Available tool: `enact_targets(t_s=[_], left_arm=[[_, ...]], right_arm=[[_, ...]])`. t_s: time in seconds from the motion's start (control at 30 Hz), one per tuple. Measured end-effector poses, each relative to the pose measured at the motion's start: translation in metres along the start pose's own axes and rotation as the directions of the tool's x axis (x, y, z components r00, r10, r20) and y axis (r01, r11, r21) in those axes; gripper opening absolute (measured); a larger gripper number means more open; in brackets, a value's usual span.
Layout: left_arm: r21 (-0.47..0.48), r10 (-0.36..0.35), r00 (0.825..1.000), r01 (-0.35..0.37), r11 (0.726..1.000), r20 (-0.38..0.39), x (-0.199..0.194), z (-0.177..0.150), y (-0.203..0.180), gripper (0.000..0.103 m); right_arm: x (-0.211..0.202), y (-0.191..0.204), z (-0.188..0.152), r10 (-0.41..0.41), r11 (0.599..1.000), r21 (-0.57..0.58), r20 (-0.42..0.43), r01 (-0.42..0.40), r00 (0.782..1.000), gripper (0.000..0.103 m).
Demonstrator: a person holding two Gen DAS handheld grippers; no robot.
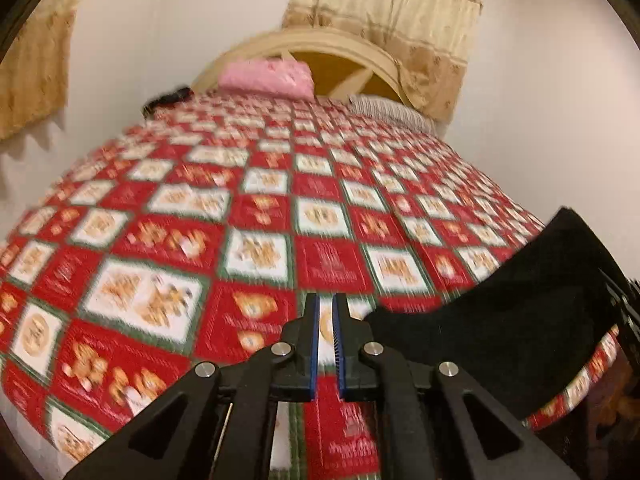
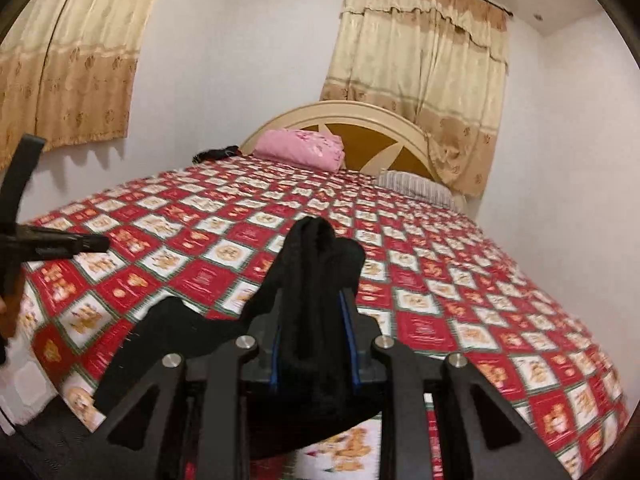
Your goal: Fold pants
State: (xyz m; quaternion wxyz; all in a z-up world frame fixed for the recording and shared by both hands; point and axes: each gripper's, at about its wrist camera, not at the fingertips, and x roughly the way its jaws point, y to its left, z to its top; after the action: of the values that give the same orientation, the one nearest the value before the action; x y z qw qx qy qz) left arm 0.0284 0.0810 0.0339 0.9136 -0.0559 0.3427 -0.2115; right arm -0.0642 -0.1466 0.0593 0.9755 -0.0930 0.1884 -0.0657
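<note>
The black pants (image 2: 312, 280) are bunched between my right gripper's fingers (image 2: 314, 304), which are shut on the cloth above the bed's near edge. More of the fabric hangs down to the left (image 2: 160, 340). In the left wrist view the pants (image 1: 500, 320) hang as a black sheet at the lower right. My left gripper (image 1: 327, 312) has its blue-padded fingers nearly together with nothing between them, just left of the pants. It also shows in the right wrist view (image 2: 60, 244) at the far left.
A bed with a red, white and green checked cover (image 2: 440, 280) fills both views. A pink pillow (image 2: 300, 152), a striped pillow (image 2: 416, 186) and a dark item (image 2: 216, 155) lie by the cream headboard (image 2: 360, 120). Curtains hang behind.
</note>
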Motion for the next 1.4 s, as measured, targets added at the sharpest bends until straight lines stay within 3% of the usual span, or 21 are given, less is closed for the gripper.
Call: enact_targets(t_s=[0.1,0.2,0.33,0.4,0.47,0.5,0.53,0.57,0.63,0.7,0.87,0.93,0.97,1.0,1.03,1.1,1.17,1.4], left_arm=[[-0.017,-0.109,0.985,0.108,0.994,-0.136,0.022,-0.026,-0.012,0.007],[-0.087,-0.203,0.949,0.187,0.978,-0.242,0.047,-0.049,-0.025,0.007],[-0.145,-0.245,0.942,0.216,0.966,-0.229,0.055,-0.055,-0.030,0.012],[-0.164,-0.272,0.938,0.240,0.957,-0.216,0.053,-0.052,-0.029,0.024],[-0.201,-0.332,0.929,0.297,0.933,-0.166,0.047,-0.050,-0.025,0.054],[-0.217,-0.348,0.929,0.317,0.923,-0.123,0.041,-0.051,-0.022,0.065],[-0.227,-0.344,0.936,0.319,0.920,-0.079,0.035,-0.053,-0.019,0.085],[-0.225,-0.304,0.952,0.288,0.931,-0.039,0.029,-0.054,-0.018,0.091],[-0.202,-0.264,0.964,0.250,0.947,-0.041,0.027,-0.055,-0.019,0.091],[-0.202,-0.264,0.960,0.241,0.949,-0.097,0.036,-0.056,-0.022,0.091],[-0.239,-0.306,0.924,0.252,0.938,-0.228,0.063,-0.063,-0.043,0.091],[-0.178,-0.257,0.940,0.219,0.959,-0.226,0.063,-0.066,-0.057,0.090],[-0.149,-0.244,0.943,0.214,0.965,-0.227,0.064,-0.066,-0.063,0.077],[-0.140,-0.234,0.946,0.206,0.968,-0.224,0.064,-0.066,-0.064,0.057],[-0.151,-0.235,0.946,0.204,0.967,-0.225,0.065,-0.066,-0.062,0.024],[-0.271,-0.302,0.929,0.240,0.932,-0.213,0.068,-0.064,-0.045,0.022],[-0.316,-0.315,0.931,0.249,0.916,-0.182,0.064,-0.060,-0.033,0.018],[-0.256,-0.258,0.966,0.244,0.935,-0.019,0.028,-0.021,-0.011,0.014]], right_arm=[[0.006,-0.016,-0.020,-0.020,1.000,0.016,-0.062,0.021,0.998,0.026],[0.019,-0.028,-0.044,-0.030,0.997,0.063,-0.137,0.039,0.990,0.026],[0.027,-0.043,-0.068,-0.029,0.990,0.129,-0.189,0.054,0.982,0.026],[0.028,-0.049,-0.072,-0.016,0.986,0.163,-0.194,0.048,0.981,0.026],[0.027,-0.050,-0.075,-0.013,0.984,0.172,-0.191,0.046,0.981,0.026],[0.027,-0.049,-0.076,-0.014,0.984,0.170,-0.189,0.047,0.982,0.026],[0.026,-0.048,-0.077,-0.017,0.985,0.166,-0.185,0.048,0.983,0.026],[0.025,-0.048,-0.078,-0.019,0.985,0.163,-0.180,0.049,0.984,0.026],[0.026,-0.048,-0.080,-0.018,0.985,0.165,-0.177,0.047,0.984,0.026],[0.027,-0.049,-0.081,-0.012,0.984,0.175,-0.178,0.043,0.984,0.026],[0.028,-0.051,-0.085,0.002,0.980,0.194,-0.181,0.034,0.984,0.026],[0.028,-0.050,-0.085,0.001,0.981,0.193,-0.180,0.034,0.984,0.026],[0.028,-0.052,-0.086,0.001,0.981,0.192,-0.180,0.034,0.984,0.026],[0.028,-0.052,-0.086,0.001,0.981,0.193,-0.180,0.034,0.984,0.026],[0.028,-0.052,-0.086,0.002,0.980,0.195,-0.181,0.034,0.983,0.026],[0.028,-0.053,-0.086,0.006,0.979,0.203,-0.183,0.032,0.983,0.026],[0.025,-0.053,-0.081,0.010,0.978,0.207,-0.175,0.026,0.984,0.026],[0.013,-0.023,-0.036,0.021,0.992,0.125,-0.065,-0.013,0.998,0.026]])
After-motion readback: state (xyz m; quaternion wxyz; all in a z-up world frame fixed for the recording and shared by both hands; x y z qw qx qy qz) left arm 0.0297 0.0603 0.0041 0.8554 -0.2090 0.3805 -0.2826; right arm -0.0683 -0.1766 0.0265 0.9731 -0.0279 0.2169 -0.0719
